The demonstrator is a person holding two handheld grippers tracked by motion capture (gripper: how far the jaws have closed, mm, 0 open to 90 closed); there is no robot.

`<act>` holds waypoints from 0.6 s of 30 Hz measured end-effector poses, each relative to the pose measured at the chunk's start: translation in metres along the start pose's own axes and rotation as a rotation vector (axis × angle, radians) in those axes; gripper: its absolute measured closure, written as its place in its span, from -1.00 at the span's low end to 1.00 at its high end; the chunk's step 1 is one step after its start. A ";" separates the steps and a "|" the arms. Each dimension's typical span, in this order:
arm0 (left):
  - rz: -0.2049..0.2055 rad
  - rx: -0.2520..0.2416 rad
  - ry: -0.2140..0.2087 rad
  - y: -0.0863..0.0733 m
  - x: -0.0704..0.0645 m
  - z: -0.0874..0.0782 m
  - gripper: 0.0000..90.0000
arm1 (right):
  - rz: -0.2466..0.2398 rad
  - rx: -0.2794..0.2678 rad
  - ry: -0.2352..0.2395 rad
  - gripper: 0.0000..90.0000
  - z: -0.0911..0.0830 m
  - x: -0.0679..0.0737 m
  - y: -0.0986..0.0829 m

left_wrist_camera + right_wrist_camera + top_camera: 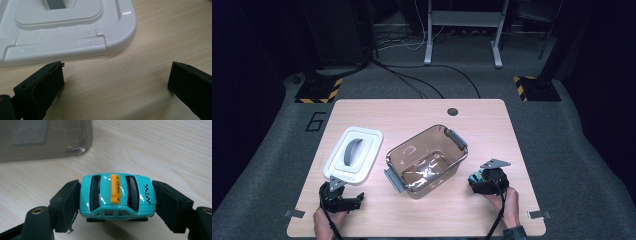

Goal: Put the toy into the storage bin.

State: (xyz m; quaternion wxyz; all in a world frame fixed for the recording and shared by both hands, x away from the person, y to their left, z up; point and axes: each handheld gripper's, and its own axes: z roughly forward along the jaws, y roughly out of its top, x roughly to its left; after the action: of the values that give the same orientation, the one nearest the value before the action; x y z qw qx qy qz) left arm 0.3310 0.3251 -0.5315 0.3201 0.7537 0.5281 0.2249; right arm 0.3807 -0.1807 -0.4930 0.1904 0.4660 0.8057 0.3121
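A teal toy taxi (117, 195) with an orange TAXI roof sign sits clamped between the black jaws of my right gripper (116, 200). In the high view that gripper (486, 181) is at the front right of the table, just right of a clear smoky plastic bin (426, 157) with grey latches. The bin's corner (47, 138) appears beyond the car. A white lid (353, 154) with a grey handle lies left of the bin. My left gripper (343, 200) is near the table's front left, open, its jaws (115, 80) wide apart over bare wood just short of the lid's edge (70, 47).
The wooden table (422, 112) has a small dark hole (453, 111) near its far edge. Bare tabletop lies behind the bin and along the front edge. Grey carpet, cables and metal stand legs (462, 35) surround the table.
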 end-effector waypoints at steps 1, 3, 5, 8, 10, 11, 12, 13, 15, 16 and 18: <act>0.000 0.002 0.000 0.000 0.000 0.000 -1.00 | 0.002 0.004 0.000 -0.46 0.000 -0.001 0.001; 0.000 0.001 0.000 0.000 0.000 0.000 -1.00 | 0.006 0.000 -0.007 -0.46 0.000 -0.004 0.004; 0.001 0.000 0.000 0.000 0.000 0.000 -1.00 | -0.003 -0.003 -0.009 -0.46 0.001 -0.008 0.007; 0.001 0.000 0.000 0.000 0.000 0.000 -1.00 | 0.007 0.010 -0.020 -0.46 0.003 -0.011 0.012; 0.000 0.000 0.000 0.000 0.000 0.000 -1.00 | 0.002 0.006 -0.022 -0.46 0.004 -0.014 0.015; 0.000 0.002 0.000 0.000 0.000 0.000 -1.00 | 0.004 0.003 -0.027 -0.46 0.005 -0.015 0.017; 0.001 0.000 0.000 0.000 0.000 0.000 -1.00 | 0.003 -0.002 -0.026 -0.46 0.006 -0.019 0.019; 0.001 0.000 0.000 0.000 0.000 0.000 -1.00 | 0.003 -0.002 -0.026 -0.46 0.006 -0.019 0.019; 0.001 0.000 0.000 0.000 0.000 0.000 -1.00 | 0.010 0.001 -0.034 -0.46 0.006 -0.021 0.022; 0.000 0.000 0.000 0.000 0.000 0.000 -1.00 | 0.005 -0.002 -0.031 -0.46 0.006 -0.022 0.023; 0.000 0.000 0.000 0.000 0.000 0.000 -1.00 | 0.018 0.001 -0.038 -0.46 0.006 -0.024 0.026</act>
State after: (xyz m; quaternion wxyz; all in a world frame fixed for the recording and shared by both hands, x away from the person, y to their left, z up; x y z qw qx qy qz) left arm 0.3310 0.3251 -0.5315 0.3201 0.7537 0.5281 0.2249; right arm 0.4127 -0.1898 -0.4789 0.2025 0.4792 0.7979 0.3044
